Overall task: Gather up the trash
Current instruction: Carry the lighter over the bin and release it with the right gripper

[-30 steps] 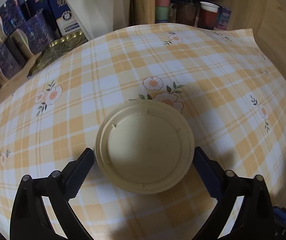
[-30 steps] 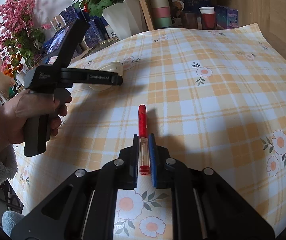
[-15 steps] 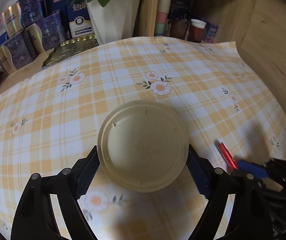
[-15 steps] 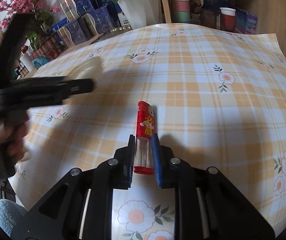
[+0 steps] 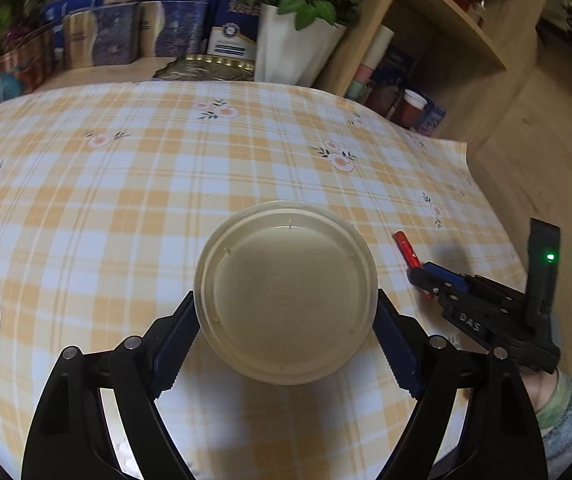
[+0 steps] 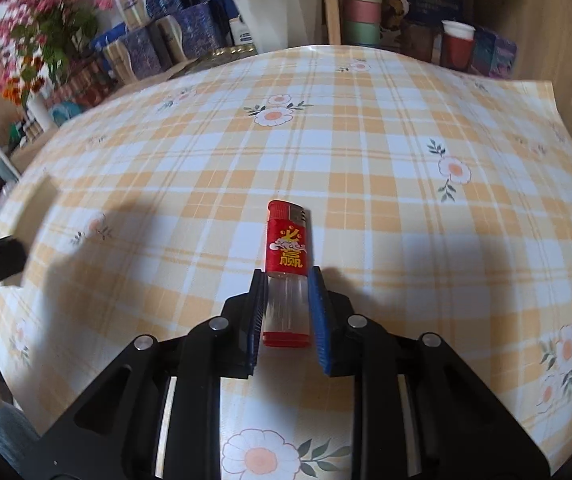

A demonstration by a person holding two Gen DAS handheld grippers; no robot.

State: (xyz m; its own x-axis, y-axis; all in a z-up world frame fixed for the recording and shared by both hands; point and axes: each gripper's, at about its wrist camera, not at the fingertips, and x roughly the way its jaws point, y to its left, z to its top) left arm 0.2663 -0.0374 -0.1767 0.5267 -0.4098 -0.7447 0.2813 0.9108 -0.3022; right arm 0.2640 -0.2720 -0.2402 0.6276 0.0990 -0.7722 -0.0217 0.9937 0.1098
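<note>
The left claw point(image 5: 286, 332) clamps a cream round lid point(image 5: 286, 304) by opposite edges of its rim, its blue pads point(image 5: 176, 340) pressed against both sides and the lid carried clear above the worktop point(image 5: 126, 184). The right claw point(image 6: 286, 312) points down at the checked, flowered cloth with a red lighter point(image 6: 287, 272) lying lengthwise between its jaws; those jaws are opening, and a thin gap shows on each side of the lighter's clear lower body, so the pads no longer seem to press on it. The lighter rests on the cloth near the front edge, its metal head pointing away from the claw. Seen from the left wrist, the right claw point(image 5: 419, 270) sits just to the right of the lid, with the lighter's red end point(image 5: 405, 248) poking out ahead of it. The lid looks thin, light and stiff, likely to flex or pop free if squeezed hard, so the rim-to-rim hold suits it. The lighter is small, hard and smooth-sided, probably slippery; a grip across its flat faces at mid-body would hold best. Beyond the cloth stand a white flower pot point(image 5: 293, 48), blue boxes point(image 5: 118, 32) and a wooden shelf point(image 5: 445, 40).
</note>
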